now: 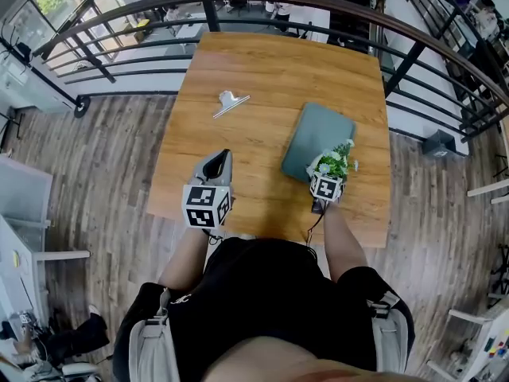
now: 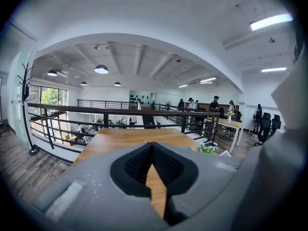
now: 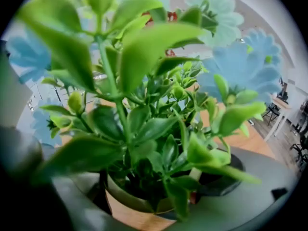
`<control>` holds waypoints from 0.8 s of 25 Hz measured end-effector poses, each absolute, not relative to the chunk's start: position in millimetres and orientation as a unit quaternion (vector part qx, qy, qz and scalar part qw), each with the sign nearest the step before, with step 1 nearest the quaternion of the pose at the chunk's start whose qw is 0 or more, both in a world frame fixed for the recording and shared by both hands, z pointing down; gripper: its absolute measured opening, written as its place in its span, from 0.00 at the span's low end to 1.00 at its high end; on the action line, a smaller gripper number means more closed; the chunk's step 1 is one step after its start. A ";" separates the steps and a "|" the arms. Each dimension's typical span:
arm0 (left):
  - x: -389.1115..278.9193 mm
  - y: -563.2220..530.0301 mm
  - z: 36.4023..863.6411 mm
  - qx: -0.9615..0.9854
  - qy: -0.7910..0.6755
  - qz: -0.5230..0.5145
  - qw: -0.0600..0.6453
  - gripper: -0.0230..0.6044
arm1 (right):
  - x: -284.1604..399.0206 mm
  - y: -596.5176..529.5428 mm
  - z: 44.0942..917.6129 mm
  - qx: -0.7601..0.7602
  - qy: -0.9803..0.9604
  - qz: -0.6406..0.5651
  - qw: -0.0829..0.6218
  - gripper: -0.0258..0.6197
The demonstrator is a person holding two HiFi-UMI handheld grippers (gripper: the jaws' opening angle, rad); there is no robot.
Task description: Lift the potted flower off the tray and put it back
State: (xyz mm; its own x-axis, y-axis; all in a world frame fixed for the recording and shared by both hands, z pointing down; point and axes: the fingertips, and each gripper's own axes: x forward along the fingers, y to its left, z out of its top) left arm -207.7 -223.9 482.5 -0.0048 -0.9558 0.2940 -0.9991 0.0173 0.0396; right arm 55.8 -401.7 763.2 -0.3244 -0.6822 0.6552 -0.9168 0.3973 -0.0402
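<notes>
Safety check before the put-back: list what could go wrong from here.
1. The potted flower, held in the right hand-held gripper, is at the near corner of the tray; set down there, it could catch the rim and tip.
2. Its leaves fill the right gripper view and hide the tray, so aiming may drift.

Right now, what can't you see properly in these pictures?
- Pot bottom: in the head view the right gripper and leaves cover the base of the potted flower, so whether it touches the tray can't be told.
- Tray: in the right gripper view leaves fill the picture and hide it; the blue flowers there are blurred.
- Small silvery thing on the table: too small in the head view to name.
</notes>
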 end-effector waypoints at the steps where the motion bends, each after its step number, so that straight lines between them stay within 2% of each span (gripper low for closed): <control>1: -207.0 -224.7 482.7 0.697 -0.701 0.090 0.120 0.06 | 54.9 -401.5 763.4 0.507 -0.789 0.208 0.278 0.94; 12: -169.7 -250.5 486.9 0.746 -0.649 0.095 0.117 0.06 | 71.6 -371.0 716.9 0.511 -0.812 0.165 0.228 0.94; 19: -111.3 -281.8 484.3 0.801 -0.581 0.091 0.112 0.06 | 102.3 -344.3 600.5 0.535 -0.832 0.107 0.104 0.92; 20: -103.2 -285.9 484.3 0.807 -0.572 0.091 0.111 0.06 | 109.7 -341.5 580.9 0.548 -0.828 0.089 0.086 0.90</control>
State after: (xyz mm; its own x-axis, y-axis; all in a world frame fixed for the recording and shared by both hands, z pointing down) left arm -103.2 -285.9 484.3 0.3286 -0.9039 0.2740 -0.9443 -0.3203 0.0757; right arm 109.7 -341.5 580.9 -0.3852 -0.8913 0.2393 -0.9217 0.3843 -0.0526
